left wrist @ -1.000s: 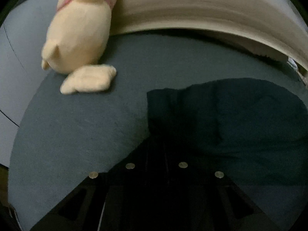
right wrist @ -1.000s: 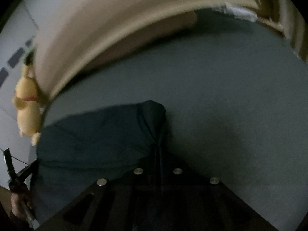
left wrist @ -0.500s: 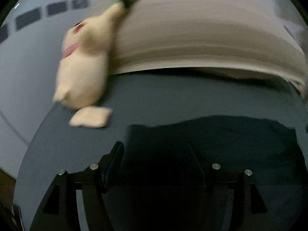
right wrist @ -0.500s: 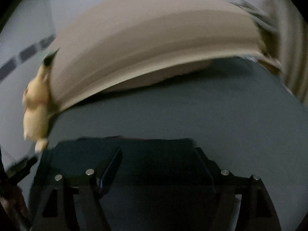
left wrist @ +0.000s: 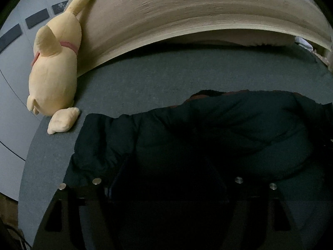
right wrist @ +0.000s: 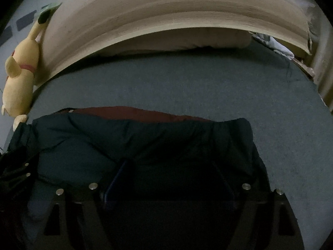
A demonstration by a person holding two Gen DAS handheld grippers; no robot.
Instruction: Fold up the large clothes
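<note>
A dark teal padded jacket point(left wrist: 229, 129) lies folded on the grey-blue bed point(left wrist: 166, 73), with a strip of dark red lining point(right wrist: 133, 112) showing along its far edge. My left gripper point(left wrist: 168, 166) hovers over the jacket's left part. Its jaws are opening, and the fabric lies under them unpinched. My right gripper point(right wrist: 169, 166) is over the jacket's point(right wrist: 124, 137) right part. Its jaws are opening too and grip nothing. The left gripper point(right wrist: 18, 166) also shows at the left edge of the right wrist view.
A yellow plush toy point(left wrist: 54, 73) leans against the wooden headboard point(left wrist: 187, 16) at the bed's far left corner. A beige pillow point(right wrist: 177, 41) lies under the headboard. Grey cupboard doors point(left wrist: 12, 41) stand left of the bed. Bare sheet point(right wrist: 270, 104) stretches beyond and right of the jacket.
Both grippers were shut on the jacket's corners, have opened and let go, and have drawn back toward me. The jacket now lies spread wider in both views.
</note>
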